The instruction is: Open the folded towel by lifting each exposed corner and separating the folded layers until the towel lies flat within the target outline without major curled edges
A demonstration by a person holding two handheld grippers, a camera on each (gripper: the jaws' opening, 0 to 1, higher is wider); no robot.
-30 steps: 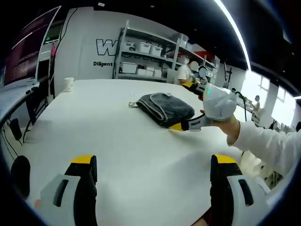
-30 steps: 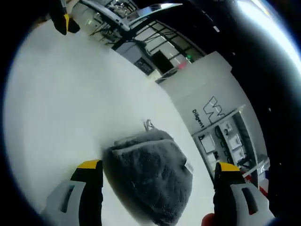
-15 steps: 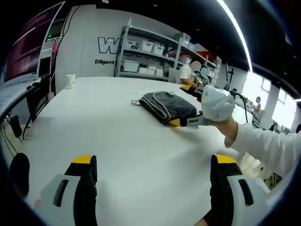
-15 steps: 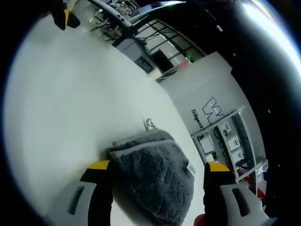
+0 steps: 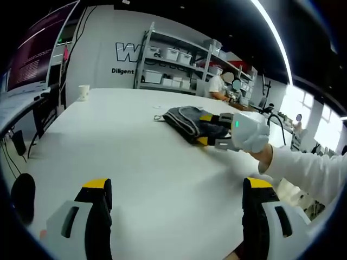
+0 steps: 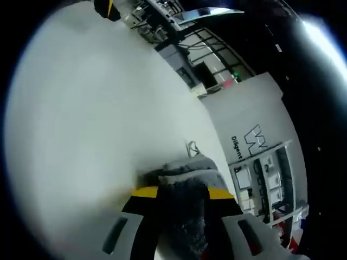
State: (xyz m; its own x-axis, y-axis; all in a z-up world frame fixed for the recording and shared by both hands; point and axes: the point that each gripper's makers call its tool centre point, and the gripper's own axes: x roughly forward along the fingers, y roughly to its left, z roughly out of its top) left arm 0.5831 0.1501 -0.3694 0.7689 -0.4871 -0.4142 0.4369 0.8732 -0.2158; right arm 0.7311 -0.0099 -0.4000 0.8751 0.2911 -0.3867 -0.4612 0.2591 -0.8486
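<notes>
Your right gripper (image 6: 181, 193) is clamped on the folded grey towel (image 5: 191, 122): in the right gripper view the yellow-tipped jaws stand close together w/ dark pile bunched between them. In the left gripper view you see the same thing from across the table (image 5: 130, 162): the right gripper (image 5: 209, 130) reaches in from the right, one yellow tip above the towel's near edge, the other below it, your hand (image 5: 264, 154) and white sleeve (image 5: 303, 173) behind it.

Towel lies past the middle of the white table, still folded, layers stacked. A small label or loop (image 6: 192, 148) sticks out at its far end.

Your left gripper (image 5: 176, 189) is released, jaws wide apart, low over bare tabletop near you, well apart from the towel. Nothing lies between it and the towel.

Around you:
- paper cup (image 5: 83, 92) at the far left edge of the table, well clear of the towel
- big screen (image 5: 35, 54) on the left
- metal shelving (image 5: 168, 67) w/ white bins at the back wall, beside large lettering
- people seated at a bench (image 5: 227, 89) behind the towel
- cables hanging off the left table edge

No target outline can be made out on the table surface.
</notes>
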